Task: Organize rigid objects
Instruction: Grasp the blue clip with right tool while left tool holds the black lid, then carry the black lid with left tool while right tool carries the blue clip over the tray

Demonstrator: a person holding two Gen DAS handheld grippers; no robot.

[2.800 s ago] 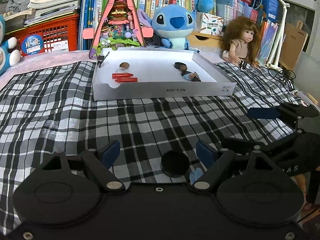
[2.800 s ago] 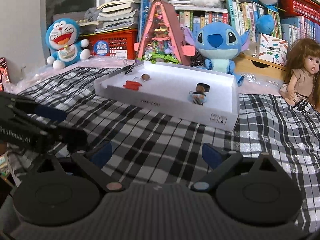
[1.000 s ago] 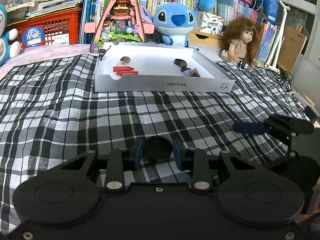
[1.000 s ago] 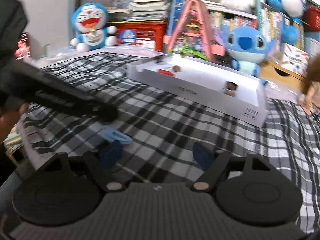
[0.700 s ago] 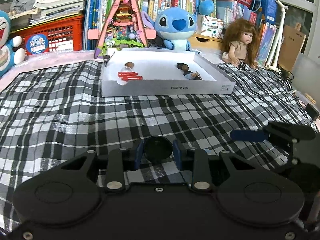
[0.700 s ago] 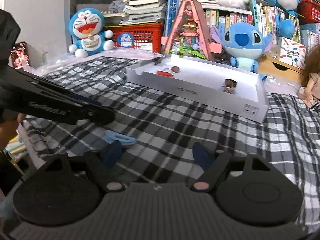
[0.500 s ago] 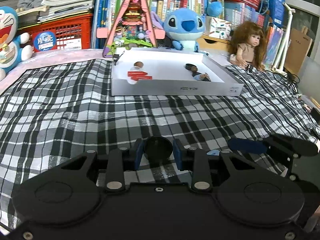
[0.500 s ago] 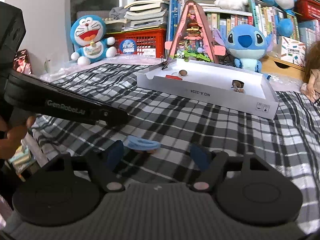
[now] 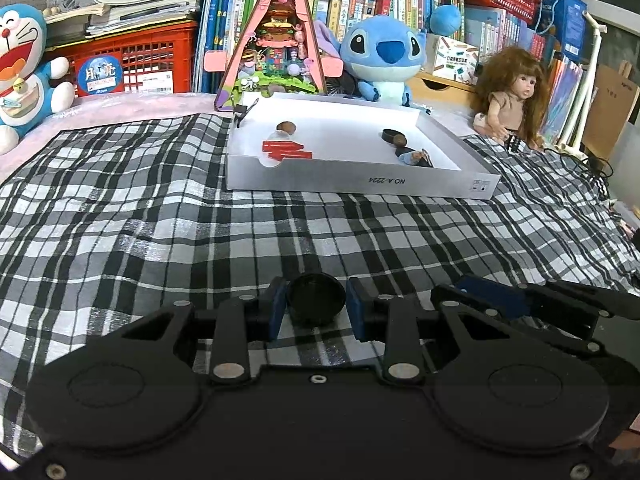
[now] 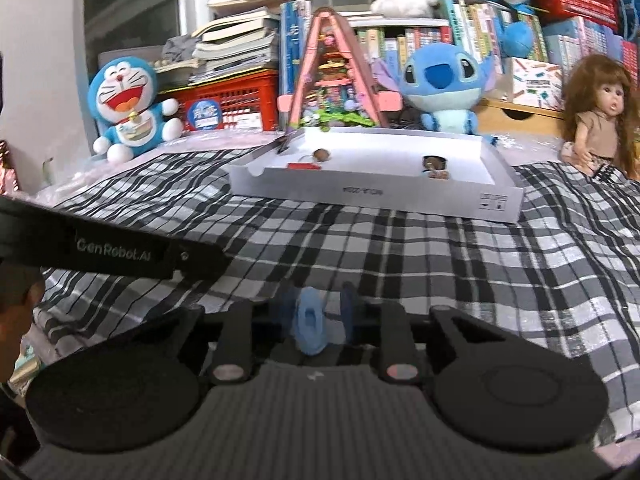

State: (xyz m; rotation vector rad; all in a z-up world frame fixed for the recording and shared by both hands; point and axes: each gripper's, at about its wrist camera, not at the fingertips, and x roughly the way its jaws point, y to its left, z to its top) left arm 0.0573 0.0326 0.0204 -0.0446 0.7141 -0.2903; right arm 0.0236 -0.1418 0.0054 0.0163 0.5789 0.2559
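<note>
My left gripper (image 9: 317, 307) is shut on a round black cap (image 9: 316, 298), held low over the plaid cloth. My right gripper (image 10: 317, 314) is shut on a small light-blue plastic piece (image 10: 309, 326), which stands on edge between the pads. A white shallow box (image 9: 360, 182) lies ahead on the cloth, and it also shows in the right wrist view (image 10: 376, 192). Inside it are red sticks (image 9: 286, 150), a brown nut (image 9: 286, 127), a black ring (image 9: 392, 135) and a few small pieces (image 9: 416, 157). The right gripper's fingers (image 9: 492, 300) show at the left view's lower right.
The plaid cloth (image 9: 160, 216) covers the surface. Behind the box stand a pink triangular toy house (image 9: 280, 40), a Stitch plush (image 9: 380, 56), a doll (image 9: 508, 96), a Doraemon plush (image 9: 20, 64), a red crate (image 9: 132, 64) and bookshelves. The left gripper's body (image 10: 112, 254) crosses the right view's left side.
My right gripper has shut on the light-blue piece, which lay flat on the cloth before. My left gripper closed on the black cap earlier and still holds it.
</note>
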